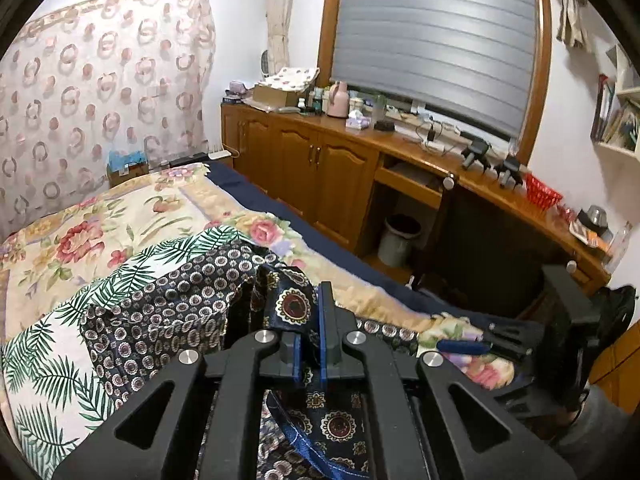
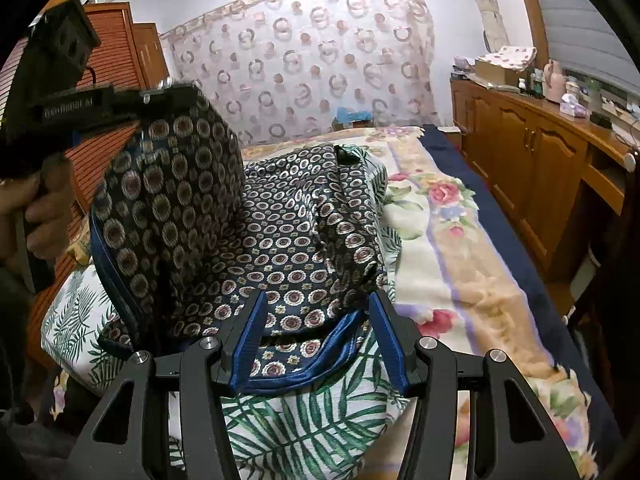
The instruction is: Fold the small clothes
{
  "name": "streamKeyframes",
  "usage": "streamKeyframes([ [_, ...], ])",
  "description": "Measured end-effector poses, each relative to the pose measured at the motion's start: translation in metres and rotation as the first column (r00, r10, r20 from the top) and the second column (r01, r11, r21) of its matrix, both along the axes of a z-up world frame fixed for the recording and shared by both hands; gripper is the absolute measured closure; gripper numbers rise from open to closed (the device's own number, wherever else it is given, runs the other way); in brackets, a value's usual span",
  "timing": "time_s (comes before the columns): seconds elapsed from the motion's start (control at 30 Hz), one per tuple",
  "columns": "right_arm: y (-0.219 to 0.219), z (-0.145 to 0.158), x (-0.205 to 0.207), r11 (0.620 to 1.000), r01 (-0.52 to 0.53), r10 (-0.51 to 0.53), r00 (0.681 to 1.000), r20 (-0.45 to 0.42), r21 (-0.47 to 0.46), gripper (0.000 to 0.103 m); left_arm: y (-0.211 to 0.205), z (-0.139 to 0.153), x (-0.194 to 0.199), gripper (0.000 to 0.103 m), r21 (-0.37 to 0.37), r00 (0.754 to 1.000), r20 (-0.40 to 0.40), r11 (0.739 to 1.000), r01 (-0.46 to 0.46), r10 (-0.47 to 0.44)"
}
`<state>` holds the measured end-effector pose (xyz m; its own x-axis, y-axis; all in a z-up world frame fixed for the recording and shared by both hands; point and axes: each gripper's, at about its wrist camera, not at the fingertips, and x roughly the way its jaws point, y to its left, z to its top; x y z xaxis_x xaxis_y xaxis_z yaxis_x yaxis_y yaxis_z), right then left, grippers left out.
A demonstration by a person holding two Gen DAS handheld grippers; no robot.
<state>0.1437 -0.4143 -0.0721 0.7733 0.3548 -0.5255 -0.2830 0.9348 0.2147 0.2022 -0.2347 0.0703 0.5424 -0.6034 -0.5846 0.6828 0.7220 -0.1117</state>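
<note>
On a bed's floral quilt (image 2: 472,248), the left tongs (image 1: 310,320) pinch a corner of the dark navy medallion-print garment (image 2: 288,240), lifting it to fold over; the right tongs (image 2: 316,320) stand half-open, straddling its blue-trimmed hem.

L gripper (image 1: 310,320) clamped, R gripper (image 2: 316,320) half-open

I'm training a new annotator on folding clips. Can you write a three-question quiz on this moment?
1. True or false: the left tongs are shut on the dark patterned garment.
2. The right tongs are: A) open, B) shut on the garment, C) out of view.
3. What print has the cloth lying under the garment?

Key: 1 true; 2 A; 3 green palm leaves on white.
</note>
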Motion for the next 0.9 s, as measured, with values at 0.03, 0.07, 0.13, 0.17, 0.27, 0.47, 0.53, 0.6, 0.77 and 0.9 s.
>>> streamKeyframes([
  [0.03,-0.001,0.0,0.002,1.0,0.002,-0.002,1.0,-0.002,0.001,0.048,0.001,0.0,-0.001,0.092,0.006,1.0,0.003,1.0,0.002,-0.002],
  [0.07,-0.001,0.0,0.004,1.0,0.003,-0.003,1.0,-0.003,0.002,0.048,0.001,0.0,-0.002,0.089,0.013,1.0,0.009,1.0,0.005,-0.005],
  [0.13,-0.002,0.0,0.007,1.0,0.001,-0.001,1.0,-0.004,0.006,0.048,0.005,0.003,-0.006,0.074,0.007,1.0,0.021,1.0,0.015,-0.015],
  [0.17,-0.001,0.001,0.008,1.0,0.002,-0.002,1.0,-0.004,0.006,0.048,0.004,0.003,-0.006,0.069,0.005,0.999,0.028,1.0,0.017,-0.017],
  [0.27,0.0,0.004,0.013,1.0,0.008,-0.008,1.0,-0.003,-0.003,0.048,0.015,0.007,-0.006,0.055,-0.002,0.999,0.041,1.0,0.022,-0.022],
  [0.47,0.007,0.019,0.026,1.0,0.007,-0.006,1.0,0.016,-0.023,0.048,0.049,-0.01,0.008,0.022,0.017,0.999,0.029,0.999,-0.029,0.029],
  [0.53,0.012,0.023,0.032,1.0,-0.001,0.002,1.0,0.021,-0.03,0.048,0.061,-0.02,0.015,0.022,0.035,0.998,0.022,0.998,-0.057,0.056],
  [0.6,0.021,0.026,0.04,0.999,-0.016,0.017,1.0,0.023,-0.04,0.048,0.079,-0.035,0.022,0.022,0.058,0.995,0.008,0.994,-0.097,0.097],
  [0.77,0.053,0.027,0.064,0.995,-0.071,0.072,0.997,0.01,-0.069,0.048,0.114,-0.065,0.033,0.022,0.108,0.987,-0.022,0.981,-0.159,0.162],
  [0.9,0.085,0.026,0.086,0.988,-0.124,0.124,0.992,-0.008,-0.09,0.048,0.132,-0.083,0.037,0.022,0.133,0.98,-0.025,0.972,-0.192,0.197],
])
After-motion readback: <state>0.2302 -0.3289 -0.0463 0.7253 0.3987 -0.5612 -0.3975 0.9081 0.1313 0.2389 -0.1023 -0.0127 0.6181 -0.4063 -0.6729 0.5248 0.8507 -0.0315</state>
